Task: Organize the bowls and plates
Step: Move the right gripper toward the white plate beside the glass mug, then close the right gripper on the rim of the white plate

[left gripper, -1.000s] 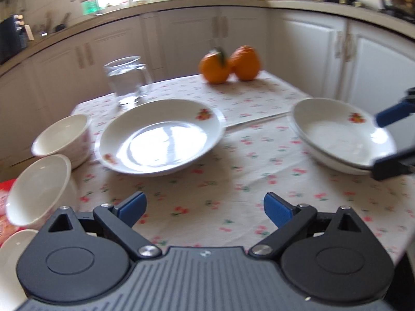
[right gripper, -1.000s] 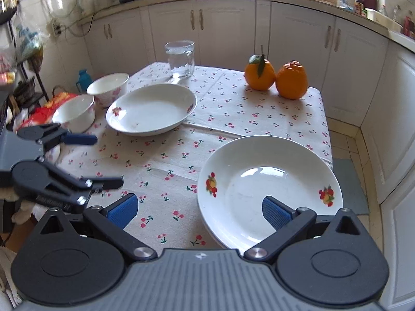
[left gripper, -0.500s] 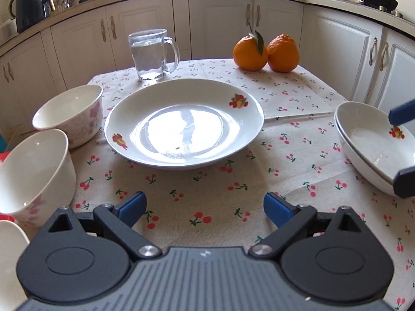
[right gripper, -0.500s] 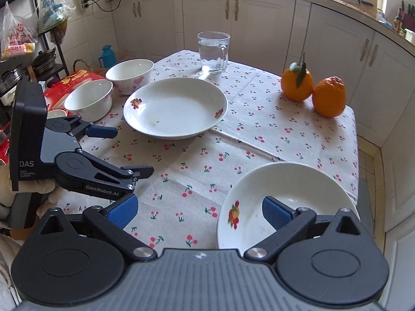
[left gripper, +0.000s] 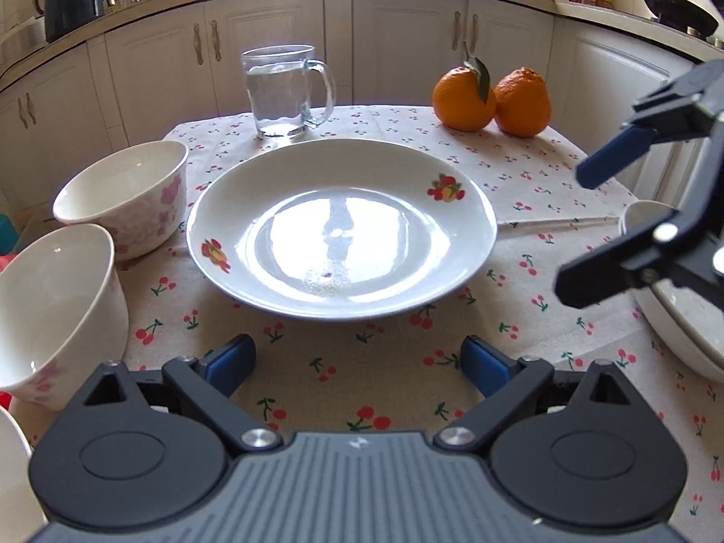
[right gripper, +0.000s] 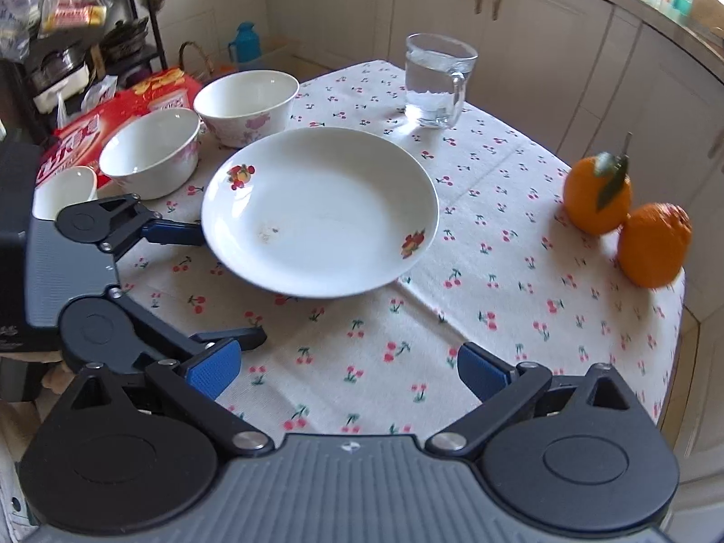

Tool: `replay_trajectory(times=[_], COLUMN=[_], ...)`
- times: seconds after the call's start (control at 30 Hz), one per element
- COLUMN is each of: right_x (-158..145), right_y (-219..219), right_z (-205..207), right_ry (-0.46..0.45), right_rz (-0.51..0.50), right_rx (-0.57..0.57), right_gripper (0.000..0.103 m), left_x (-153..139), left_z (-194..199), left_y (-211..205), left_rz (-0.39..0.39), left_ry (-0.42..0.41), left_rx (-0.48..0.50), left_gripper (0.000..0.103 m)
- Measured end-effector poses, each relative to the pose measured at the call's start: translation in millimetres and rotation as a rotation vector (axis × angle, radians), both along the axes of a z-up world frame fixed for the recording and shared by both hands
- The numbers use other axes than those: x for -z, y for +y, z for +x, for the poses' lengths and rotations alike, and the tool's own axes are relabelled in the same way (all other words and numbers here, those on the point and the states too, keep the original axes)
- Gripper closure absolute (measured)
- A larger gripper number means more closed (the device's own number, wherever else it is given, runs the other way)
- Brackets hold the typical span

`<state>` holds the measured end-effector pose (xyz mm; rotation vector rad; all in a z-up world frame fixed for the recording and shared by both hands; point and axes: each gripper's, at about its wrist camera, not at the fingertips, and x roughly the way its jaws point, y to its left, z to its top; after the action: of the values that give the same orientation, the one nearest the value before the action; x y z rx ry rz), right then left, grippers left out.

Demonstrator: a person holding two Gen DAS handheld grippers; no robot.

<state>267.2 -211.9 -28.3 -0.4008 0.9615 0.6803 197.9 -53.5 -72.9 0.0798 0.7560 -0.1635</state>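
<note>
A white plate [left gripper: 341,231] with fruit prints lies in the middle of the cherry-print tablecloth, also seen in the right wrist view [right gripper: 321,212]. My left gripper [left gripper: 357,362] is open just short of its near rim; from the right wrist view one left fingertip [right gripper: 192,231] reaches that rim, and whether it touches I cannot tell. A stack of plates [left gripper: 678,316] sits at the right edge. Above it hangs my right gripper [left gripper: 577,233], open and holding nothing, as its own view confirms [right gripper: 348,369]. Two flowered bowls [right gripper: 246,104] [right gripper: 149,158] and a smaller bowl [right gripper: 65,190] stand left of the plate.
A glass mug of water [right gripper: 436,81] stands behind the plate. Two oranges [right gripper: 597,194] [right gripper: 654,244] sit near the table's right edge. A red package [right gripper: 113,122] lies under the bowls' side. White cabinets ring the table.
My right gripper has swung left, away from the stacked plates, which have left its view; the middle plate now fills it. My left gripper has edged closer to the middle plate.
</note>
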Motion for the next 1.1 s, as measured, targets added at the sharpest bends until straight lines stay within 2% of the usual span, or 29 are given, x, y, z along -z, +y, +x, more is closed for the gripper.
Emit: replay_trajectory(times=[0.33, 0.57, 0.67, 0.8, 0.83, 1.0, 1.1], right_x=[6.8, 13.5, 16.9, 21.9, 23.9, 31.7, 35.3], right_y=[34.2, 55.6, 64.3, 72.0, 74.4, 83.0, 86.3], right_z=[64.5, 112.5, 130.9, 150.3, 154.0, 166.0, 170.4], right_ry=[0.040, 0.061, 0.071, 0.093, 0.101, 0.126, 0.142], right_rz=[-0.016, -0.009, -0.006, 0.015, 0.023, 0.040, 0.043], right_rx=[-0.147, -0.197, -0.217, -0.232, -0.238, -0.263, -0.278], right_gripper=[0.000, 0.000, 0.001, 0.005, 0.009, 0.021, 0.023], left_x=[-2.8, -1.7, -1.7, -1.3, -1.5, -1.1, -1.2], left_z=[10.0, 11.6, 11.1, 12.8, 12.9, 14.1, 14.0], left_y=[3.9, -0.9, -0.7, 0.0, 0.2, 1.1, 1.8], left_rz=[-0.007, 0.025, 0.017, 0.021, 0.021, 0.013, 0.011], left_ry=[-0.013, -0.025, -0.028, -0.032, -0.035, -0.033, -0.033], left_rx=[-0.027, -0.020, -0.021, -0.022, -0.022, -0.018, -0.018], left_gripper=[0.007, 0.009, 0.013, 0.016, 0.019, 0.019, 0.019])
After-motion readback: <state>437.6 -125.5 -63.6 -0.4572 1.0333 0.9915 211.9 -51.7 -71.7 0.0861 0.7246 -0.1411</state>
